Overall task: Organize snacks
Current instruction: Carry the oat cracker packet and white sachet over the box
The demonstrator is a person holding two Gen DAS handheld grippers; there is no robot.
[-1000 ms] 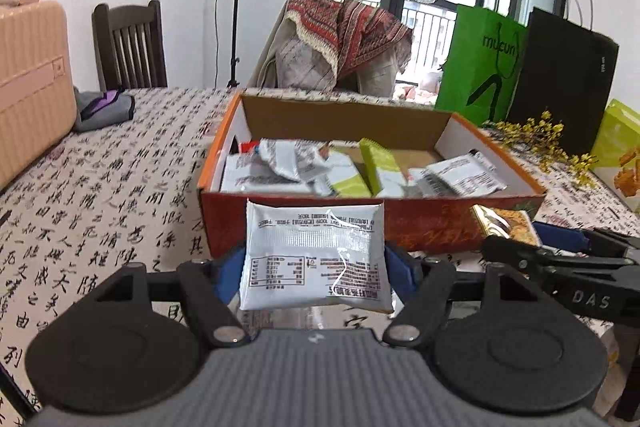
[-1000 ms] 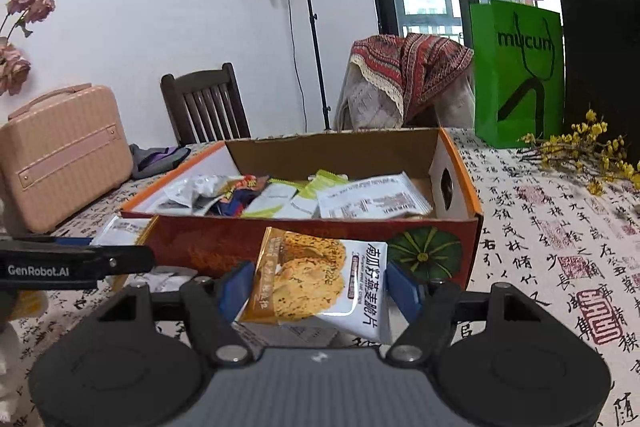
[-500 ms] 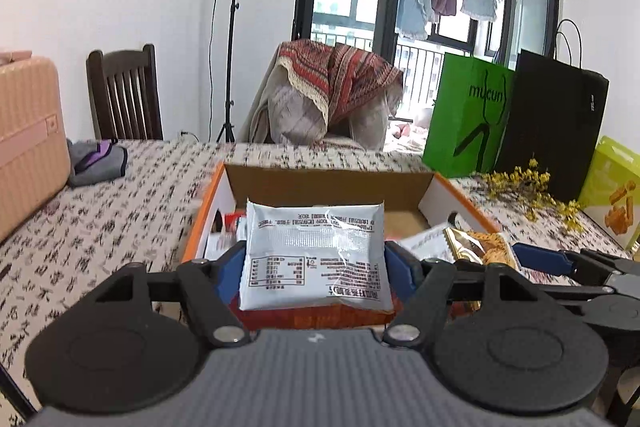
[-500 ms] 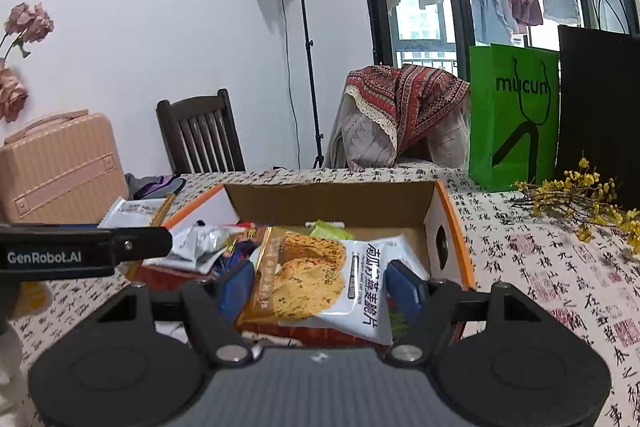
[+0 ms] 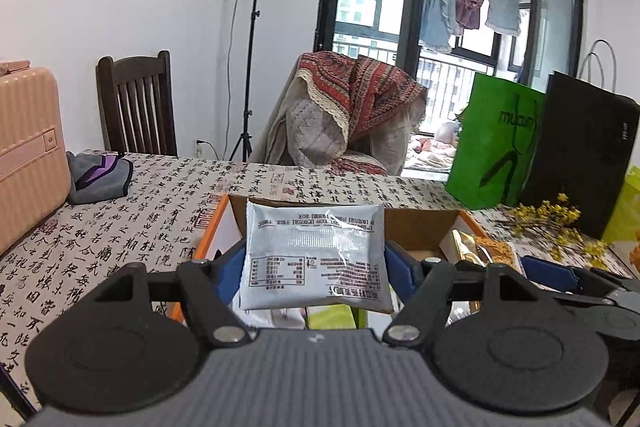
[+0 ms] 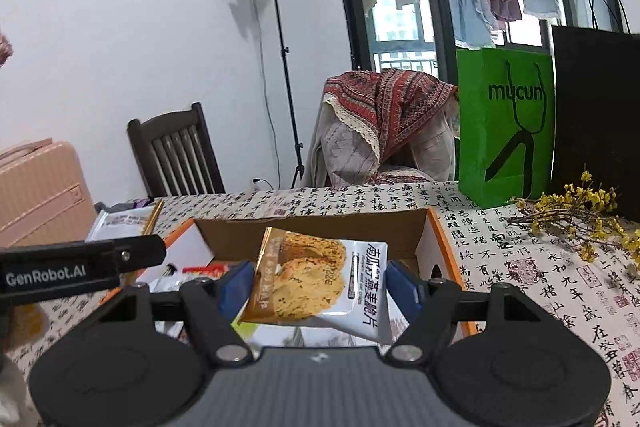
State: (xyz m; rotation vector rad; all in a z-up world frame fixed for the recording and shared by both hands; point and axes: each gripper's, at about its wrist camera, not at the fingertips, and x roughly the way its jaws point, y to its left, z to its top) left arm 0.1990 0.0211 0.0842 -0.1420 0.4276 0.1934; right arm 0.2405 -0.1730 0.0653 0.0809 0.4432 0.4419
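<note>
Left wrist view
Left claw [image 5: 314, 265]: pinching the silver packet [image 5: 314, 255] by its two short edges, blue pads hard against the sides.
Packet: flat foil pouch, crinkly and shiny, small black print upside down, long axis running pad to pad.
Where it sits: hanging over the near half of the cardboard box [image 5: 416, 227], more wrappers just visible beneath.
Key relation: the open box lies straight below and ahead, so by my reading the next move is a drop, not a reach.
Right claw [image 5: 504, 261]: pokes in from the right over the same box with a gold-edged packet.

Right wrist view
Right claw [image 6: 320, 287]: clamped on the oat crisp packet [image 6: 316, 275], pads on both sides.
Packet: glossy film, gold and white, biscuit photo, tilted with its right corner sagging low.
Box [image 6: 444, 251]: brown card inside, orange rim, directly under and beyond the packet.
Left claw [image 6: 132, 251]: its black arm reaches in from the left, level with this one; neither looks nearer.
Table [image 6: 540, 259]: cloth printed with black calligraphy.
</note>
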